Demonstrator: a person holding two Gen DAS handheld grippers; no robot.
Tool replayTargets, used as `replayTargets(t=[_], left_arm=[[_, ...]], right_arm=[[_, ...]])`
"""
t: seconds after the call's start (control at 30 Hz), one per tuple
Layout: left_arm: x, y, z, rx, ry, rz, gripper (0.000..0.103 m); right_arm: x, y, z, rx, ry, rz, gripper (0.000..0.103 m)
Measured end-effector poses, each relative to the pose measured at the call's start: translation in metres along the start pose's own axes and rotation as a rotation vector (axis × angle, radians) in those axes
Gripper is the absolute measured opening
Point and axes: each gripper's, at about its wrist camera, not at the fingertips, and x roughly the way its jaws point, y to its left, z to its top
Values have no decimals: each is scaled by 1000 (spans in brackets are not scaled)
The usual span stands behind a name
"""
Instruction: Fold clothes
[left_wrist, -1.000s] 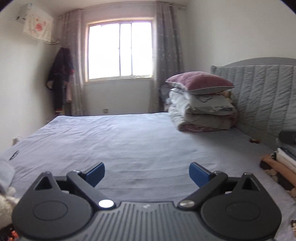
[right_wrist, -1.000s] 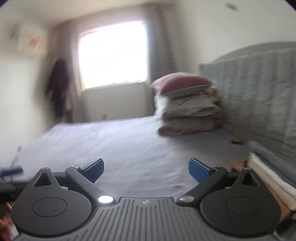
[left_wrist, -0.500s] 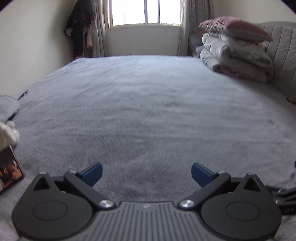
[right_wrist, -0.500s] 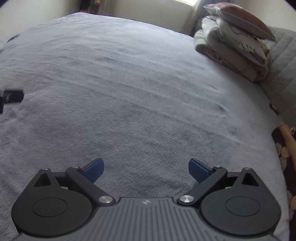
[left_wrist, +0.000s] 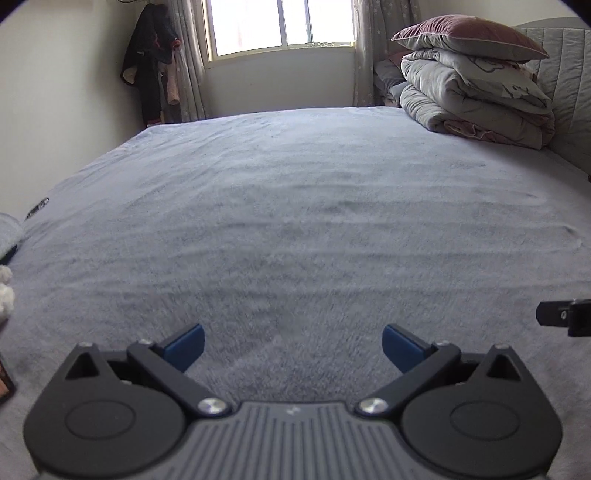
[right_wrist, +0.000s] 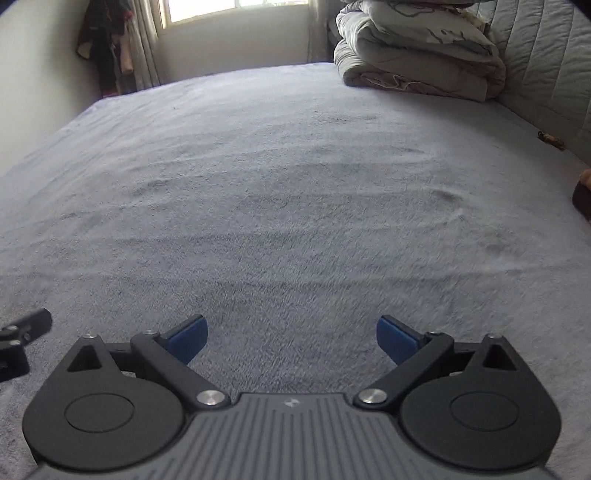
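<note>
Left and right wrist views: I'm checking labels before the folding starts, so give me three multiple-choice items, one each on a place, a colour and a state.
1. Where is the stack of folded quilts?
A. at the headboard, far right
B. bed centre
C. under the window

2. What colour is the pillow on top?
A. green
B. maroon
C. yellow

3. How are the left gripper and right gripper?
A. both shut
B. one gripping cloth
C. both open, empty

Answers:
1 A, it sits against the quilted headboard.
2 B, its top face is maroon.
3 C, blue pads stand wide apart over the bare bedspread.
</note>
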Motion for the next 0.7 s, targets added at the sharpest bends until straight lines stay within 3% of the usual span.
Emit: replayTargets(t=[0.07, 0.13, 0.23, 0.7], left_arm=[[11, 2, -5, -85, 36, -3, 103], [12, 0, -7, -124, 20, -1, 103], [13, -7, -8, -59, 1, -15, 103], [14, -1, -12, -86, -21, -44, 103]], right_arm=[[0, 7, -10, 12, -54, -41, 103], [3, 22, -10, -25, -59, -94, 103], [7, 23, -8, -19, -60, -72, 103], [0, 28, -20, -9, -126, -106, 103]])
